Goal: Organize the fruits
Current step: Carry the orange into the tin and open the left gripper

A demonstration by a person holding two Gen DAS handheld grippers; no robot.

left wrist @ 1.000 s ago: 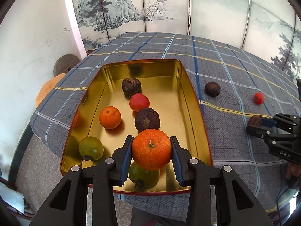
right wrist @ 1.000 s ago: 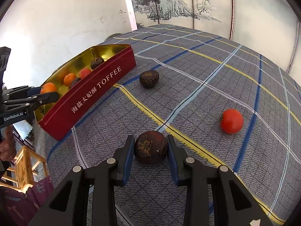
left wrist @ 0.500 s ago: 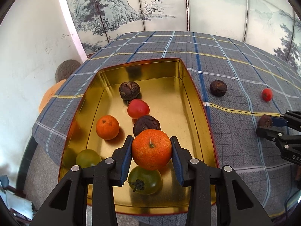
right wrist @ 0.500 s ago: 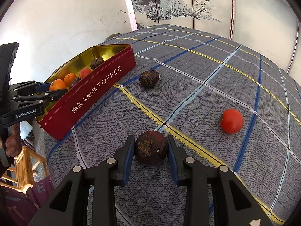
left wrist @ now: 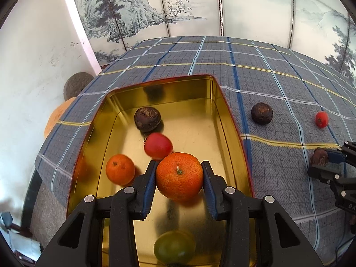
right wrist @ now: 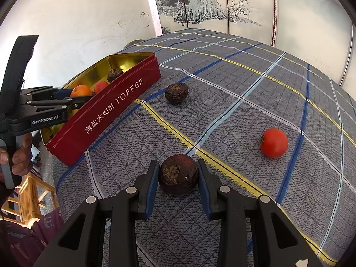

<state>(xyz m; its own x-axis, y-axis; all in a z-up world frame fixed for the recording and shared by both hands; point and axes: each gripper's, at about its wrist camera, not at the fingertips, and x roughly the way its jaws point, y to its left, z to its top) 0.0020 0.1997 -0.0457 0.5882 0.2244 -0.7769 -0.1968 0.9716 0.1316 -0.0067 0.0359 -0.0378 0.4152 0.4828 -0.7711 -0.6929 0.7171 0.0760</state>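
My left gripper (left wrist: 179, 178) is shut on a large orange (left wrist: 179, 176) and holds it over the gold inside of the red toffee tin (left wrist: 231, 120). In the tin lie a smaller orange (left wrist: 120, 168), a red fruit (left wrist: 158, 145), a dark brown fruit (left wrist: 147, 119) and a green fruit (left wrist: 174, 248). My right gripper (right wrist: 178, 178) is shut on a dark brown wrinkled fruit (right wrist: 178, 174) that rests on the checked tablecloth (right wrist: 233, 115). A second dark fruit (right wrist: 176, 93) and a red tomato (right wrist: 274, 142) lie loose on the cloth.
The tin (right wrist: 106, 120) stands at the table's left edge, red side lettered TOFFEE. A hand (right wrist: 20, 153) grips the left tool's handle. A wooden chair (right wrist: 29, 198) stands below the edge. A painted folding screen (left wrist: 200, 4) closes the back.
My left gripper has carried the large orange forward over the tin, so the green fruit and the near rim now lie beneath it. The right gripper and its dark fruit have stayed put.
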